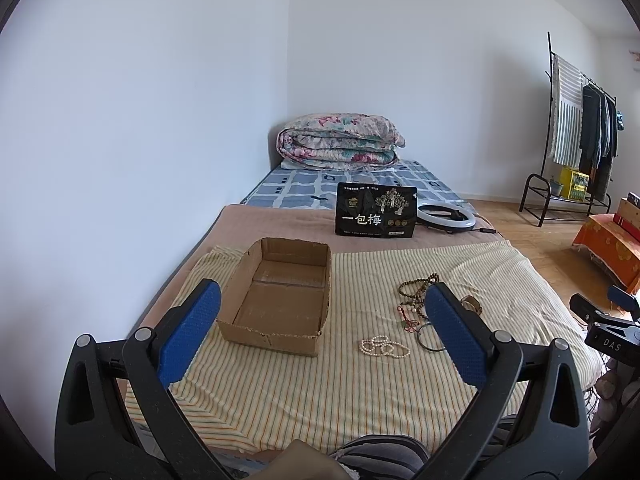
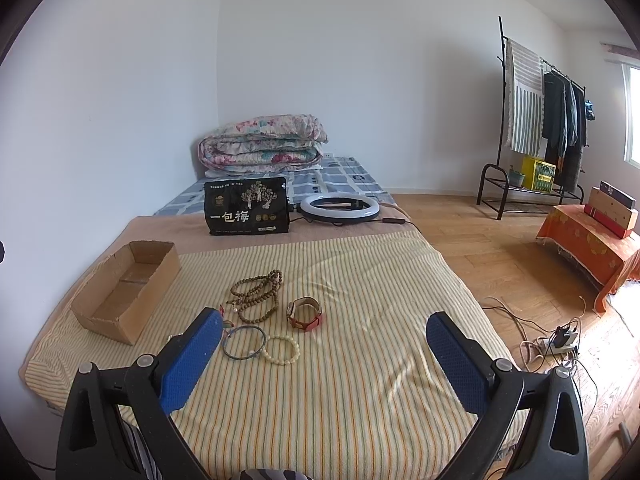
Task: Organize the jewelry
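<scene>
Jewelry is lying in a loose cluster on the striped blanket (image 2: 340,360), to the right of the empty cardboard box (image 1: 280,300). The right gripper (image 2: 324,360) is hovering nearer it, jaws spread wide and holding nothing; the thin bangle (image 2: 243,342) and pale bead bracelet (image 2: 282,350) are sitting just ahead, toward its left finger. The watch (image 2: 305,314) and wooden bead strand (image 2: 256,294) are lying farther forward. The left gripper (image 1: 320,332) is likewise gaping empty, facing the box, with the pearl bracelet (image 1: 384,347) between its fingers.
</scene>
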`<action>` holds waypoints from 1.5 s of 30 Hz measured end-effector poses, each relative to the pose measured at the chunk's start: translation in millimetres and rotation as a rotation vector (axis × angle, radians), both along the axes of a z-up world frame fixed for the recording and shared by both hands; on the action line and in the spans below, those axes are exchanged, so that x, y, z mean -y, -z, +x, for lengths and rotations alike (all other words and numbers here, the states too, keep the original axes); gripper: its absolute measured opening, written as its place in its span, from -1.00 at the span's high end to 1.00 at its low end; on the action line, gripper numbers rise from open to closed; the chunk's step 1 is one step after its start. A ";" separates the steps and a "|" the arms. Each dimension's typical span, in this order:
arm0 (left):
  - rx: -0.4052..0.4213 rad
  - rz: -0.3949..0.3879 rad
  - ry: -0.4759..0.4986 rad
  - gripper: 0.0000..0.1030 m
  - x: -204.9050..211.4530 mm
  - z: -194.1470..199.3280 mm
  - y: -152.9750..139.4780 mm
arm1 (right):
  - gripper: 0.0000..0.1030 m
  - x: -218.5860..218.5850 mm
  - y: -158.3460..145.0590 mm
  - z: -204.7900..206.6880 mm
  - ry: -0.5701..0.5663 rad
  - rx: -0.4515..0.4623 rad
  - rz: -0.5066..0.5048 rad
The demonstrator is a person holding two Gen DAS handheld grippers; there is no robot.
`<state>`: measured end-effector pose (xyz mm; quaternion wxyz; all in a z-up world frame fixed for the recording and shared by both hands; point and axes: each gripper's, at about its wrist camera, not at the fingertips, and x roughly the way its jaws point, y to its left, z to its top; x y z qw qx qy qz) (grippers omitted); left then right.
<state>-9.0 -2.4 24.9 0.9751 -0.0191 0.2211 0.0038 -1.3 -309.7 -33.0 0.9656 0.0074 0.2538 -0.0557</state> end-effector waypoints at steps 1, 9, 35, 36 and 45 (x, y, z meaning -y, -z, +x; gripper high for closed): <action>0.001 0.000 -0.001 -1.00 0.2 -0.4 0.6 | -0.99 0.3 0.5 -0.3 0.000 -0.001 0.001; 0.001 0.001 -0.001 -1.00 2.1 -1.1 -0.5 | -0.99 2.0 1.6 0.5 0.001 -0.005 0.001; -0.048 -0.007 0.018 -1.00 2.9 28.0 26.3 | -0.99 10.4 21.9 19.2 0.018 -0.063 0.005; -0.053 -0.009 0.019 -1.00 2.5 31.3 28.9 | -0.99 11.8 23.4 20.7 0.018 -0.067 0.008; -0.102 -0.009 0.060 -1.00 4.6 54.3 53.7 | -0.97 22.4 40.8 35.7 -0.017 -0.121 0.041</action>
